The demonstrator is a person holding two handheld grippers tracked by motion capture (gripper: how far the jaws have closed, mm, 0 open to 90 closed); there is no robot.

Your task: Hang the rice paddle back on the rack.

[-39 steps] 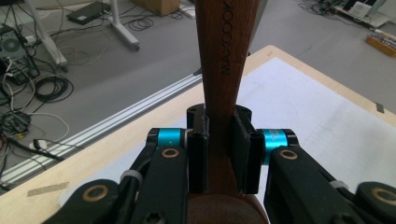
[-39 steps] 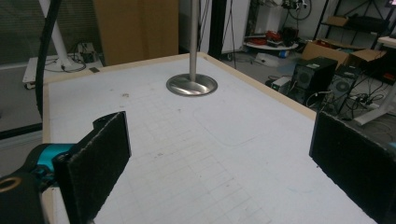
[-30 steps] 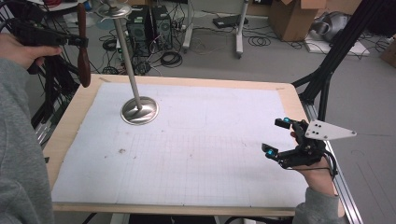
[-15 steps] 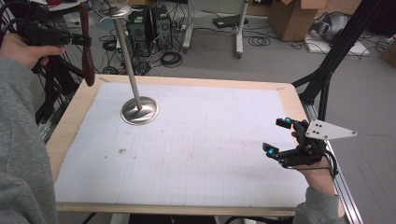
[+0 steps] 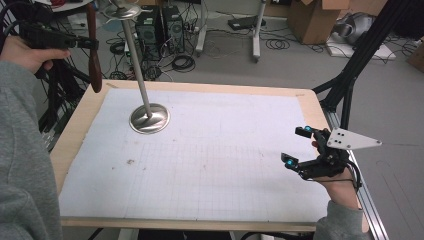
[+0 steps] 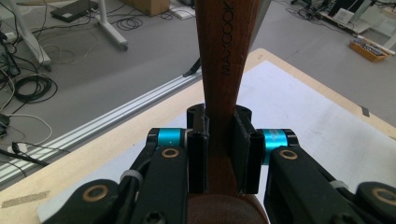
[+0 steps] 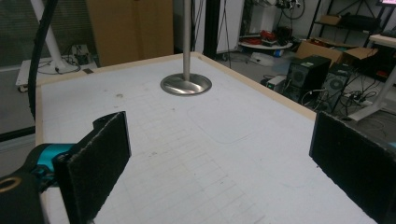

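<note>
My left gripper point(image 5: 86, 44) is held high beyond the table's far left corner, shut on a dark wooden utensil point(image 5: 93, 62) that hangs upright with its wider end down. In the left gripper view both pads clamp the utensil's handle point(image 6: 219, 56), which bears stamped lettering. A metal stand point(image 5: 149, 118) with a round base, thin pole and small top disc point(image 5: 121, 10) rises from the mat just right of the utensil. My right gripper point(image 5: 297, 146) rests near the table's right edge, open, with nothing between its pads point(image 7: 100, 154); it faces the stand's base point(image 7: 186, 84).
A white gridded mat point(image 5: 225, 150) covers a wood-rimmed table point(image 5: 80, 125). Black frame legs point(image 5: 350, 70) stand off the far right corner. Computer towers point(image 5: 160, 30), cables and cardboard boxes point(image 5: 310, 17) lie on the floor beyond.
</note>
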